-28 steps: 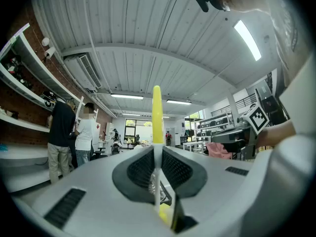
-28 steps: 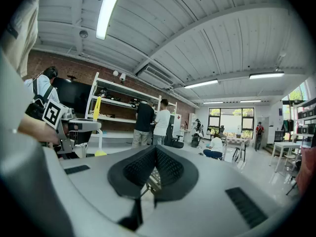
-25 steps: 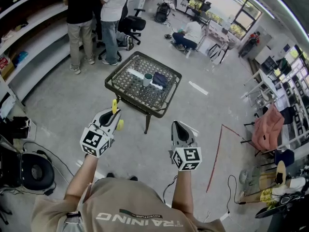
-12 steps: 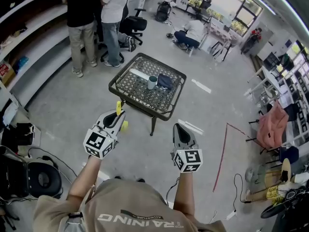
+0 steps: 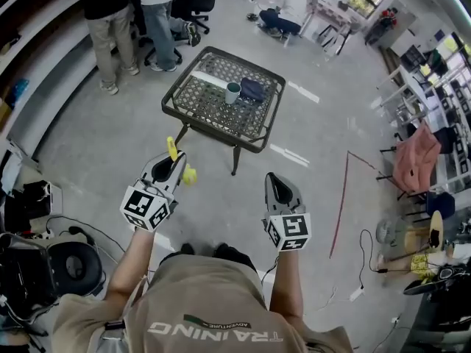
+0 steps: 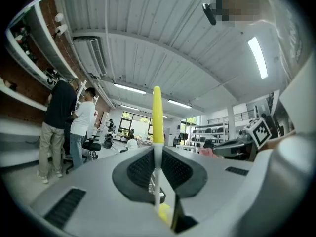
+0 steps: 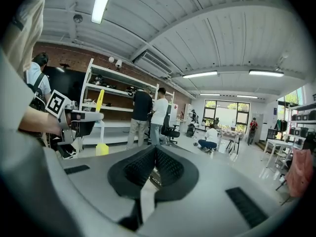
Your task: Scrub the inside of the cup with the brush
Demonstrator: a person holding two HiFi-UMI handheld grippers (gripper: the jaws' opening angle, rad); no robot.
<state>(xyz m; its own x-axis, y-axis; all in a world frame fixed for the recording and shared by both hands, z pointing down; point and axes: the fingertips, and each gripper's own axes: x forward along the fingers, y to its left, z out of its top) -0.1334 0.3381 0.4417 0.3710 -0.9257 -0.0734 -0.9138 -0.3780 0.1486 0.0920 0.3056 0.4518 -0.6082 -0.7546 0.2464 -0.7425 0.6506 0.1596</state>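
In the head view a green cup [image 5: 232, 92] stands upright on a small wicker-topped table [image 5: 197, 110], well ahead of both grippers. My left gripper [image 5: 175, 160] is shut on a brush [image 5: 171, 148] with a yellow handle and a white stem. In the left gripper view the brush [image 6: 157, 113] stands upright between the pressed pads. My right gripper [image 5: 274, 179] is shut and holds nothing; its pads [image 7: 140, 168] meet. Both grippers hang over bare floor, short of the table. The right gripper view shows the left gripper [image 7: 81, 118] with the brush [image 7: 100, 101] off to its left.
A dark blue pouch [image 5: 252, 89] and a white strip [image 5: 208, 79] lie on the table beside the cup. Two people [image 5: 109, 20] stand at shelves behind it, another crouches [image 5: 291, 9] farther back. An office chair [image 5: 193, 4], floor cables [image 5: 51, 259] and a red floor line [image 5: 340, 204] surround.
Both grippers have sunk a little and drifted forward. The table now lies higher in the head view. The brush has stayed in the left gripper, and the right jaws have stayed shut.
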